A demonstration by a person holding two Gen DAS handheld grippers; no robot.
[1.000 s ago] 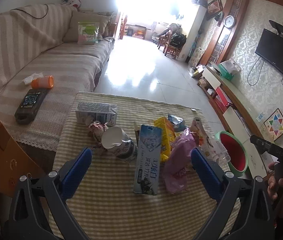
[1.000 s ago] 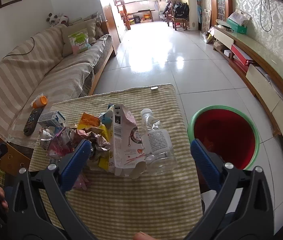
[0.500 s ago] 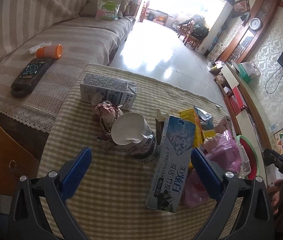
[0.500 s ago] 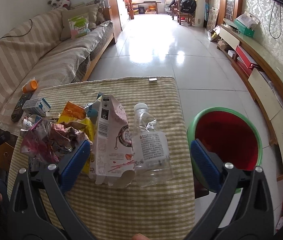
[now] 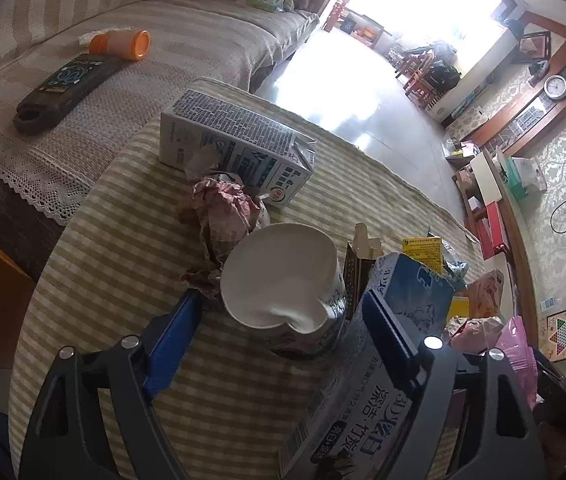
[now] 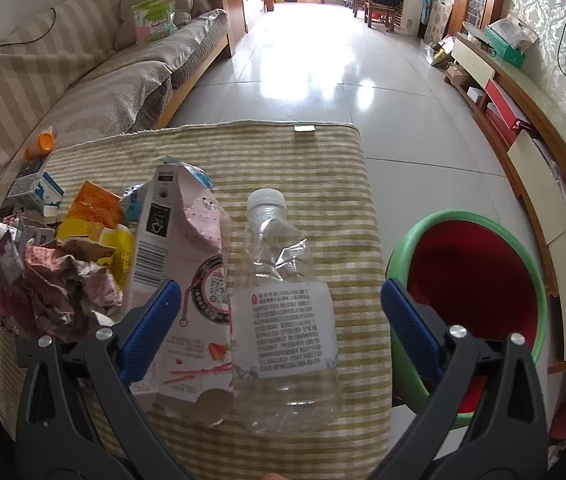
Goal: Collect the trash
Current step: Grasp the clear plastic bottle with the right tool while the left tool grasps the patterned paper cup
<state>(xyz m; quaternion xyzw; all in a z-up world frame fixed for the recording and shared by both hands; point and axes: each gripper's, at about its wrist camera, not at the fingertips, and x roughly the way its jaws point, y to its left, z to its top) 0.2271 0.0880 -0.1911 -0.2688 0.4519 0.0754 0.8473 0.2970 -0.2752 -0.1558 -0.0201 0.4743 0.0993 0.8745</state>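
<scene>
Straddling a dented white paper cup (image 5: 283,280) at the centre of the left wrist view, my left claw (image 5: 283,340) is spread wide, its pads touching nothing. Its right pad hides part of a blue-and-white carton (image 5: 363,380) lying lower right, whose bottom end is cut off by the frame. One crumpled wrapper (image 5: 223,208) and one milk carton (image 5: 235,148) lie above the cup.

In the right wrist view, my right claw (image 6: 281,308) is also spread, with one clear plastic bottle (image 6: 283,300) and one torn pink carton (image 6: 187,264) lying side by side between its pads on the desk (image 6: 283,160). Crumpled trash at the left edge is too tangled to count. Bare striped cloth runs to the desk's far edge. One red bin (image 6: 471,280) with a green rim stands at right, beside the desk, partly behind the right pad.
</scene>
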